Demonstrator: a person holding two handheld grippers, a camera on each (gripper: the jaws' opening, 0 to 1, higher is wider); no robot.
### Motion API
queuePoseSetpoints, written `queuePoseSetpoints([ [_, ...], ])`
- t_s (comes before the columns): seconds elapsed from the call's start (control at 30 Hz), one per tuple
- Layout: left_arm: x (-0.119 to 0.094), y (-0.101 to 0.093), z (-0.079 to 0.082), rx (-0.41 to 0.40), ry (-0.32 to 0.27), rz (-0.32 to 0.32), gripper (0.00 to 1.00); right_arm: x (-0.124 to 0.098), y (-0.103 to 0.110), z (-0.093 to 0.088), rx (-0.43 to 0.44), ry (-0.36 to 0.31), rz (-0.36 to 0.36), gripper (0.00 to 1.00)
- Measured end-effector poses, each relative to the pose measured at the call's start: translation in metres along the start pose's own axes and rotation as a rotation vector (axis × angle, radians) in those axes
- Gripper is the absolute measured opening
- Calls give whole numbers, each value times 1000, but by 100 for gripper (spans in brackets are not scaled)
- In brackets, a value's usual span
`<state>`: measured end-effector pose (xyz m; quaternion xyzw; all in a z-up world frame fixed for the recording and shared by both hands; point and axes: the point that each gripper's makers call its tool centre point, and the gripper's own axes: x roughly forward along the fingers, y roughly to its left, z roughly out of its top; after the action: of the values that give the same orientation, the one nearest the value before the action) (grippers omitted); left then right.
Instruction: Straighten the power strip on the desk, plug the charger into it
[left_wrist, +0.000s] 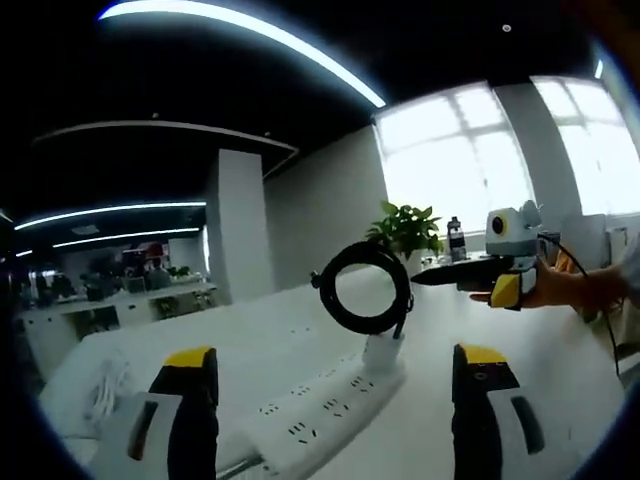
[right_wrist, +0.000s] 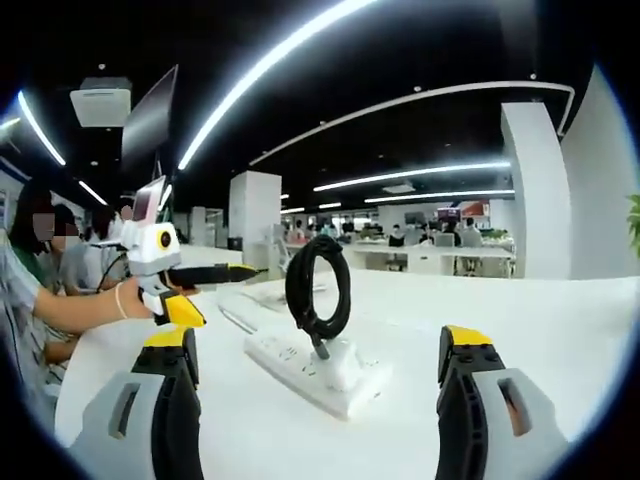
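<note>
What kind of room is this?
Probably a big open office: long white desks, strip ceiling lights, large windows, and a power strip with a charger plugged in.

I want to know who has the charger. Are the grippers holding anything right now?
No. Both the left gripper and right gripper are open and hold nothing. The charger stands plugged into the power strip.

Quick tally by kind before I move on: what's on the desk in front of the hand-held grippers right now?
Power strip: 1
Charger, plugged into the strip: 1
Coiled black cable on the charger: 1
Loose white cord at the desk's near edge: 1
Potted plant: 1
Dark bottle: 1
Total: 6
</note>
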<state>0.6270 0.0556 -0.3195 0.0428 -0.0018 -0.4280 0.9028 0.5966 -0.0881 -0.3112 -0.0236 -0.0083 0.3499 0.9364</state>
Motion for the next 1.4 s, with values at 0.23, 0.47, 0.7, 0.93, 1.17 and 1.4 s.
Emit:
queuePoseSetpoints([
  [0.23,-8,-5,0,53,-3,27,99,3,-5,-3,-15,17,2,100],
  [0.47,-13,-13,4,9,-28,24,99,7,-10,-2,-43,7,58,100],
  [0.7,-22,-19,9,-13,-44,26,99,10,-15,3,-62,3,133,100],
  [0.93,-29,-27,15,-31,-62,18,97,14,-4,4,-73,14,298,100],
  [1.17,-34,-29,17,-32,-72,18,97,20,2,-7,-117,73,372,100],
  [1.4,-37,-29,16,-39,-78,21,97,29,4,-19,-183,140,406,100],
])
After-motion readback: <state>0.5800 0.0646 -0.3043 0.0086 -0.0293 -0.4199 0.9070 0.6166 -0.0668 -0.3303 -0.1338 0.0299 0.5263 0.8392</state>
